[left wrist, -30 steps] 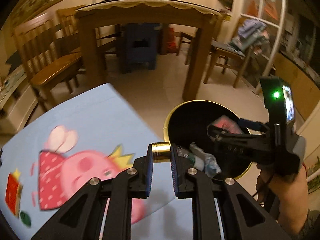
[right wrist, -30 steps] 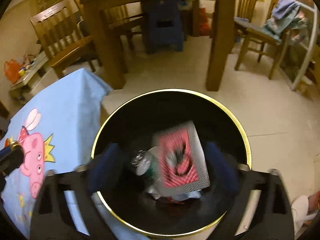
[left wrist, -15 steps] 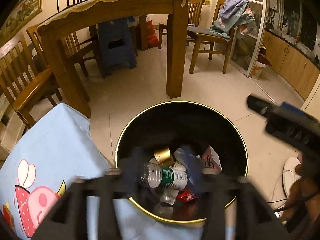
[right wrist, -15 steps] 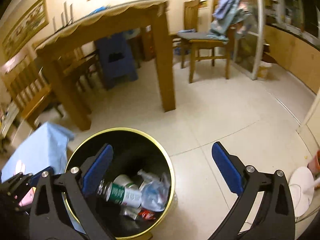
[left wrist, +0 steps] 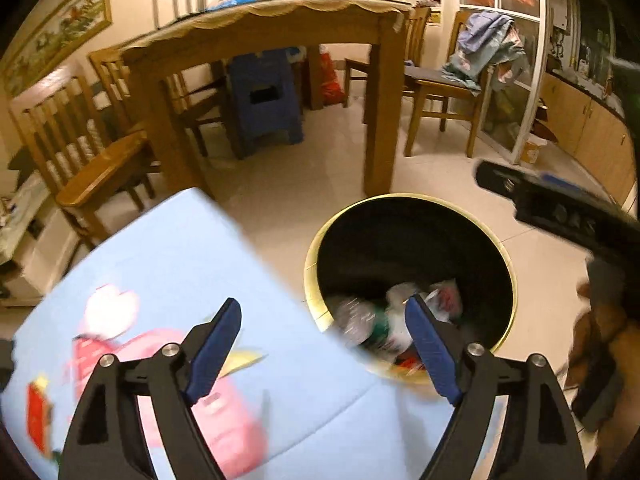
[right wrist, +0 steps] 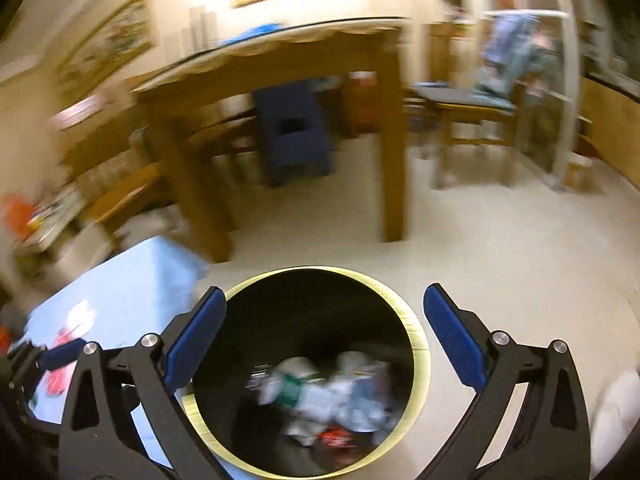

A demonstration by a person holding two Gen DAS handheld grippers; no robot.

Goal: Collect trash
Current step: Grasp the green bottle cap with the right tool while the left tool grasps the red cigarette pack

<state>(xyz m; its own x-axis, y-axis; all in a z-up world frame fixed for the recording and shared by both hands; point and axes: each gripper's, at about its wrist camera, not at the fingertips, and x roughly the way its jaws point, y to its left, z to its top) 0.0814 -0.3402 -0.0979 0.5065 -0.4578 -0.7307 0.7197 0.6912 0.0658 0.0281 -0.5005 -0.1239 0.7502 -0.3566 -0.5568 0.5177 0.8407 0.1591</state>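
Observation:
A black trash bin with a gold rim stands on the floor beside a low table under a light blue cartoon cloth. Inside the bin lie a plastic bottle with a green label, crumpled wrappers and other trash. My left gripper is open and empty, over the table's edge next to the bin. My right gripper is open and empty above the bin; it also shows in the left wrist view.
A wooden dining table with chairs stands behind the bin, a blue plastic stool under it. Clothes hang on the right chair. Cream tiled floor surrounds the bin.
My left gripper let go of a gold cap into the bin, opened, and swung back over the table. My right gripper dropped a pink card into the bin and stays open.

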